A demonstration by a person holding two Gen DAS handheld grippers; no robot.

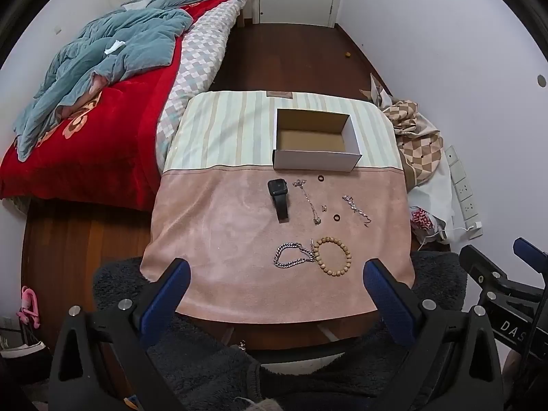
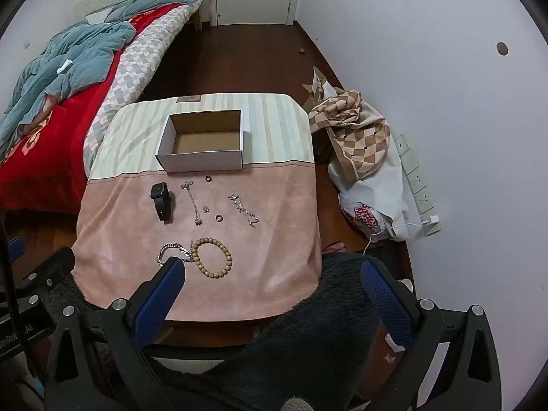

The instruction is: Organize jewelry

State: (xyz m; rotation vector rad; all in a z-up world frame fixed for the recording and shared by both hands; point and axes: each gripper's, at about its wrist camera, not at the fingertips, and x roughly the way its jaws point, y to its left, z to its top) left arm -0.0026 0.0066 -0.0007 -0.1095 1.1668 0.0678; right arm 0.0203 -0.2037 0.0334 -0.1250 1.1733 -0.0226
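Observation:
An open white cardboard box [image 1: 315, 161] [image 2: 202, 163] with a brown inside stands at the back of the cloth-covered table [image 1: 222, 257] [image 2: 274, 239], nothing in it. In front of it lie a black smartwatch [image 1: 278, 198] [image 2: 161, 200], thin silver chains [image 1: 310, 202] [image 1: 356, 209] [image 2: 245, 209], two dark rings [image 1: 320, 178] [image 1: 336, 218] [image 2: 218, 218], a heavy silver chain bracelet [image 1: 293, 255] [image 2: 171, 249] and a wooden bead bracelet [image 1: 333, 256] [image 2: 212, 257]. My left gripper [image 1: 277, 274] and right gripper [image 2: 274, 274] hang open above the table's near edge, holding nothing.
A bed [image 1: 102, 120] with red and teal bedding stands to the left. Checked cloth and bags [image 2: 359, 150] are piled at the right by the wall and a power strip [image 2: 416, 178]. A dark fleece garment [image 2: 308, 342] fills the near foreground.

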